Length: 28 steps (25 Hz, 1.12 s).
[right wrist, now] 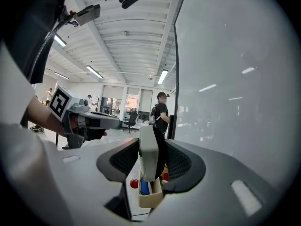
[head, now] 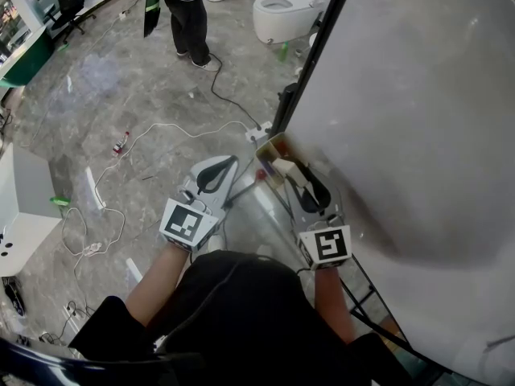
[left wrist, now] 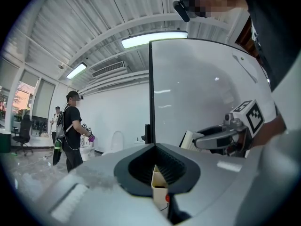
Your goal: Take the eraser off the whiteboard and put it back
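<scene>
The eraser [right wrist: 147,147], white with a dark felt side, stands upright between my right gripper's [right wrist: 151,160] jaws, which are shut on it. In the head view the right gripper [head: 288,170] holds the eraser [head: 283,167] low beside the whiteboard [head: 418,95], just over a small beige box [head: 272,145] with markers at the board's bottom corner. The box [right wrist: 150,197] with red and blue markers shows right under the eraser. My left gripper [head: 228,164] hovers to the left, away from the board. Its jaws [left wrist: 157,166] are open and hold nothing.
A person [head: 187,14] stands on the grey floor farther off, near a white toilet [head: 282,10]. Cables [head: 161,131] and a power strip [head: 259,135] lie on the floor left of the board's black frame [head: 310,55]. A white cabinet [head: 24,207] stands at the left.
</scene>
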Tool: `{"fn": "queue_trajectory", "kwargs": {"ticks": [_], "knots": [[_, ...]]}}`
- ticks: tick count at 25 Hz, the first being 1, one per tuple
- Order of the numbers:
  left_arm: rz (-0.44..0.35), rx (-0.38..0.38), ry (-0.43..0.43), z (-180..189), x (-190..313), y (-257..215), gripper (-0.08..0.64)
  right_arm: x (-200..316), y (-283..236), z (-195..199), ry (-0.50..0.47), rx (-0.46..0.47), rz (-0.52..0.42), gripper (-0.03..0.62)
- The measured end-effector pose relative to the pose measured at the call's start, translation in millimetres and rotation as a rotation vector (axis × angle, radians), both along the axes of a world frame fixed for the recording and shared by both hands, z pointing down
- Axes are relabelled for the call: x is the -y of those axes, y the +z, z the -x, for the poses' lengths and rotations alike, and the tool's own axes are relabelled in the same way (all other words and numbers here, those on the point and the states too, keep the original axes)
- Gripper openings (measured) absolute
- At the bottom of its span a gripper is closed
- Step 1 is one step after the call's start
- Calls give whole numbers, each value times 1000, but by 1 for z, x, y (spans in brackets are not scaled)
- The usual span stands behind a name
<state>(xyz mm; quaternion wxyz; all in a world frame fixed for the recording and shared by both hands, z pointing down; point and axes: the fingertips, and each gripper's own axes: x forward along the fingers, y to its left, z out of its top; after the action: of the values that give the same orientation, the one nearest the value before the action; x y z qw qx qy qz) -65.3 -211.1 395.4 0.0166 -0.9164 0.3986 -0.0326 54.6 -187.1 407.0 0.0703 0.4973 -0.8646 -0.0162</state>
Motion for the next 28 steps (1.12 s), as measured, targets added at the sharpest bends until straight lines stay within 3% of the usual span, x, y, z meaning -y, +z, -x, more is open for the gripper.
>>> {"fn": "queue_trajectory", "kwargs": {"ticks": [8, 18, 28], "knots": [[3, 34, 6, 6, -2, 7, 5, 5, 21, 3, 2, -15, 47, 176], [20, 7, -25, 13, 1, 8, 5, 14, 47, 10, -4, -57, 97, 176], [14, 27, -29, 21, 2, 10, 5, 16, 65, 14, -1, -79, 132, 176]]}}
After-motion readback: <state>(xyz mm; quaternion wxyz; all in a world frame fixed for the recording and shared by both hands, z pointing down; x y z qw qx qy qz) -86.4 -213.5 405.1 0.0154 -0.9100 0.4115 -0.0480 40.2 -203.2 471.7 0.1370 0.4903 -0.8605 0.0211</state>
